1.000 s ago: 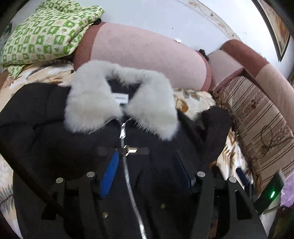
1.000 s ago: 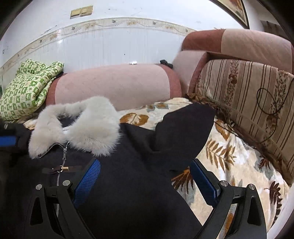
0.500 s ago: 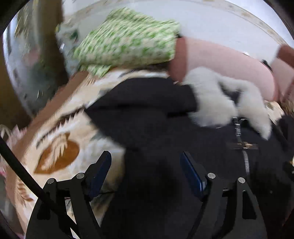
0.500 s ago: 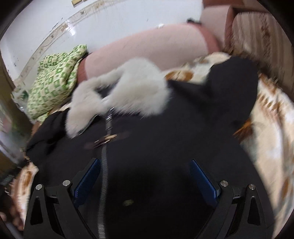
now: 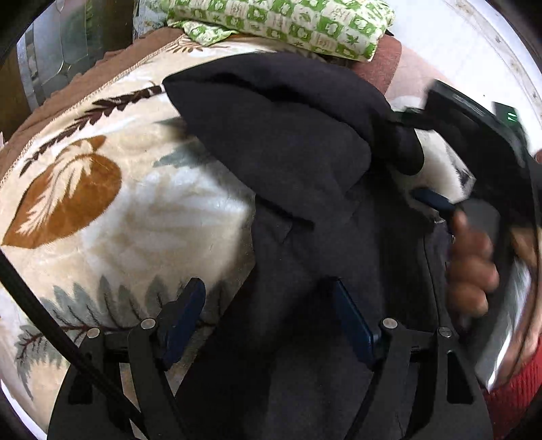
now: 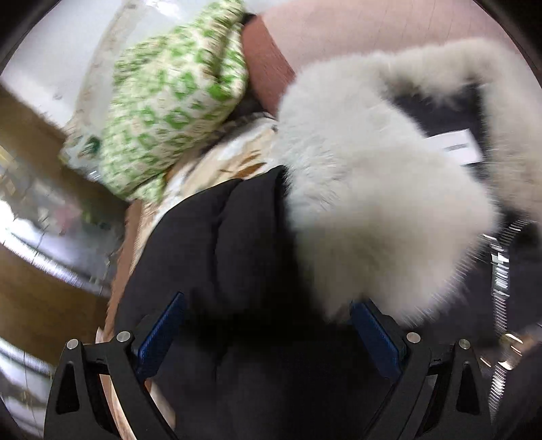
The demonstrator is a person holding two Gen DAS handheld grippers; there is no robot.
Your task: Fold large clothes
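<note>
Black padded coat with pale grey fur collar (image 5: 298,142) lies flat on leaf-print blanket (image 5: 111,203); sleeve runs away up-left from both jaws. Left gripper (image 5: 267,321) nearer sleeve edge, jaws just widened, astride coat edge, not pinching. Right gripper (image 6: 267,333) jaws open over shoulder beside collar.

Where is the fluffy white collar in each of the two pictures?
Left wrist view: the fluffy white collar peeks out at the right edge, mostly hidden behind the black coat and the right gripper.
Right wrist view: the collar fills the right half, close above the gripper's right finger.
Shared landmark: the green patterned cloth, top middle in the left view, upper left in the right view.
</note>
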